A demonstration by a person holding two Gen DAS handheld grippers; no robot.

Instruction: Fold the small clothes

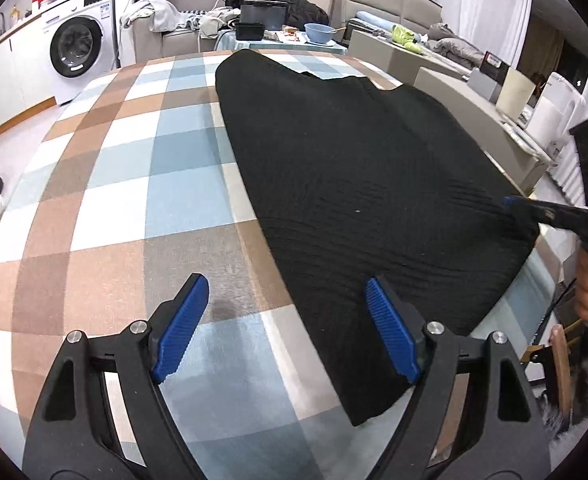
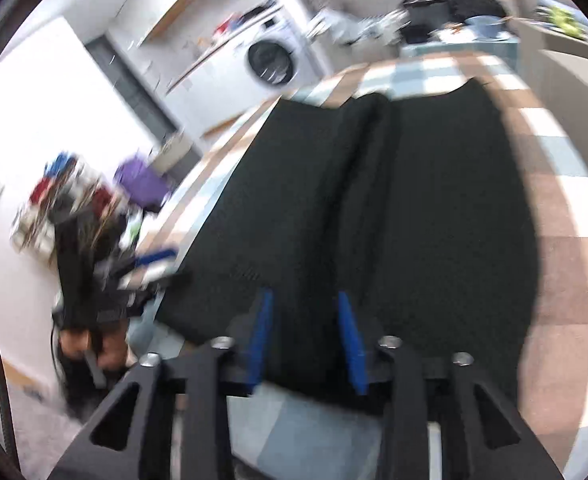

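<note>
Left gripper (image 1: 286,320): we see blue ribbed fingers (image 1: 184,320) spread wide, holding nothing. Right gripper (image 2: 305,340): fingers parted, blurred, over the cloth's near edge. Black ribbed knit garment (image 1: 353,184) lies flat on the blue-brown-white checked worktop (image 1: 134,184).

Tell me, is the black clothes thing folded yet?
Partly, it seems. The black garment lies flat on the checked tablecloth, and the right wrist view shows a long crease down its middle, so one fold may be done. Right now the left gripper is open at its near edge; the right gripper is open above it. Folding it smaller is left.
</note>
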